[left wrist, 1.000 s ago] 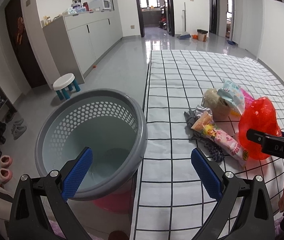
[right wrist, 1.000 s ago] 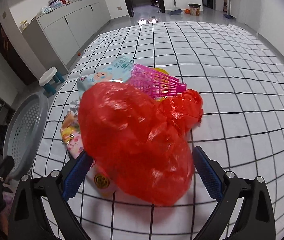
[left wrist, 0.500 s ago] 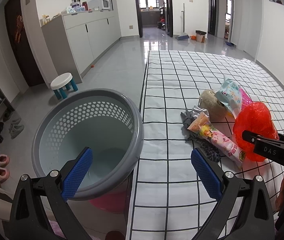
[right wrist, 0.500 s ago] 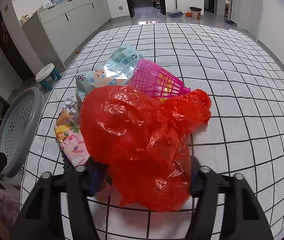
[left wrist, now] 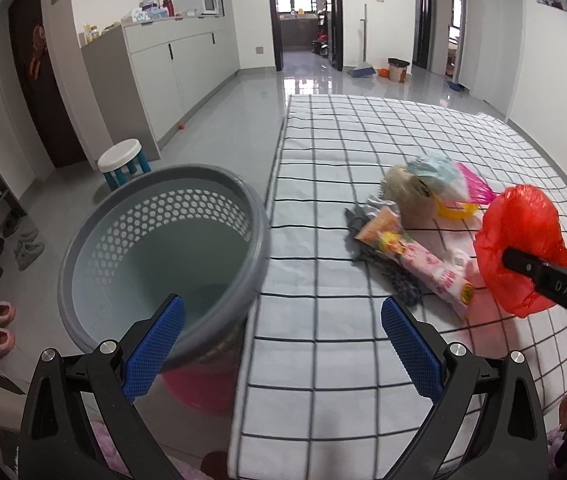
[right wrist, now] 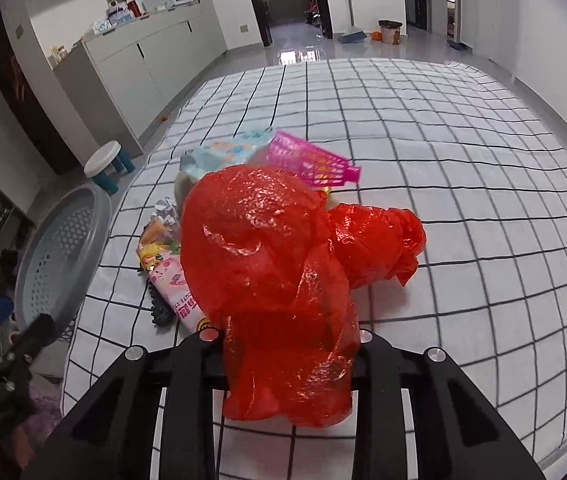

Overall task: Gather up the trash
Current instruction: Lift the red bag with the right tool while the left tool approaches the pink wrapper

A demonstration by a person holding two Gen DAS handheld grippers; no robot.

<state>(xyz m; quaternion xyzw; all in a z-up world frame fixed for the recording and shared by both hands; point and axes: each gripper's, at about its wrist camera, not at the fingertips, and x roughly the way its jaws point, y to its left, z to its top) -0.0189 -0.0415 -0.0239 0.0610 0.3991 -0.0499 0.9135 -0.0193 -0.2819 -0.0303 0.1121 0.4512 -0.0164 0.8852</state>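
The right gripper point(right wrist: 289, 360) has its jaws pinched on a crumpled red plastic bag point(right wrist: 275, 264), which bulges up in front of the camera and hides much of the pile behind it; the left gripper point(left wrist: 281, 346) hangs with its blue-padded jaws spread wide and nothing between them, over the gap between a grey perforated plastic basket point(left wrist: 123, 216) and the edge of the bed with a white black-checked sheet point(left wrist: 323, 184); just beyond the bag lie a pink printed snack wrapper point(left wrist: 429, 270), a dark crumpled scrap point(left wrist: 403, 288), a pale blue printed packet point(right wrist: 223, 152) and a pink plastic mesh scoop point(right wrist: 315, 166), all touching in one heap; the basket stands on the floor beside the bed; farther off are a small white stool with blue legs point(left wrist: 121, 158) and grey cabinets point(left wrist: 171, 68).
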